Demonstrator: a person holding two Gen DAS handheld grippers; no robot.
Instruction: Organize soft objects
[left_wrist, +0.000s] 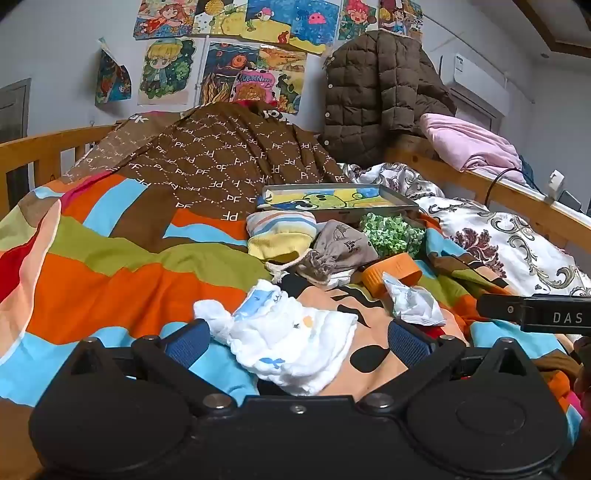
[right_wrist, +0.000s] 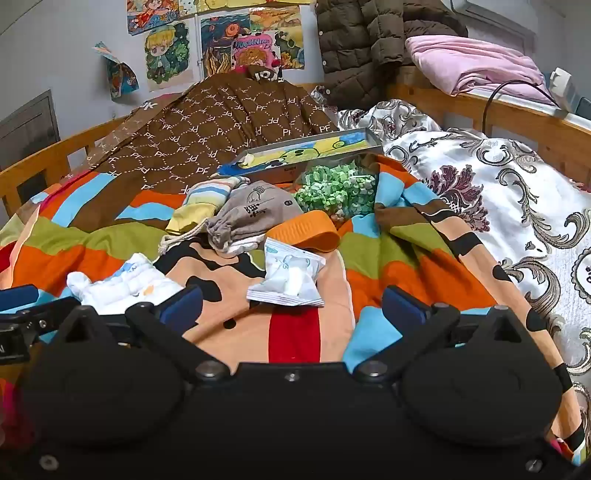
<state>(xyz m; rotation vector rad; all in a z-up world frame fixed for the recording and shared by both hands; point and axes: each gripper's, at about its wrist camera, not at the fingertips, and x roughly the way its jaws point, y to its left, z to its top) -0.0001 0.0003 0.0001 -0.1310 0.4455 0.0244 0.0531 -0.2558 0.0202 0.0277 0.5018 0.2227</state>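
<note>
From the left wrist we see our left tool (left_wrist: 299, 341) spread wide around the white folded cloth (left_wrist: 291, 343) on the striped blanket (left_wrist: 110, 266). From the right wrist, our right tool (right_wrist: 291, 306) gapes apart, the sealed white packet (right_wrist: 290, 277) just ahead between its fingers.

A white crumpled soft cloth with small blue and orange prints (left_wrist: 291, 347) lies flat on the striped bed cover. Behind the cloth sits a grey drawstring fabric pouch (left_wrist: 340, 247), lying on its side with its cord loose. Just left of the pouch rests a striped knit hat with a yellow band (left_wrist: 280, 232), touching it. Right of the cloth lies a white crinkled plastic packet (right_wrist: 290, 275).
</note>
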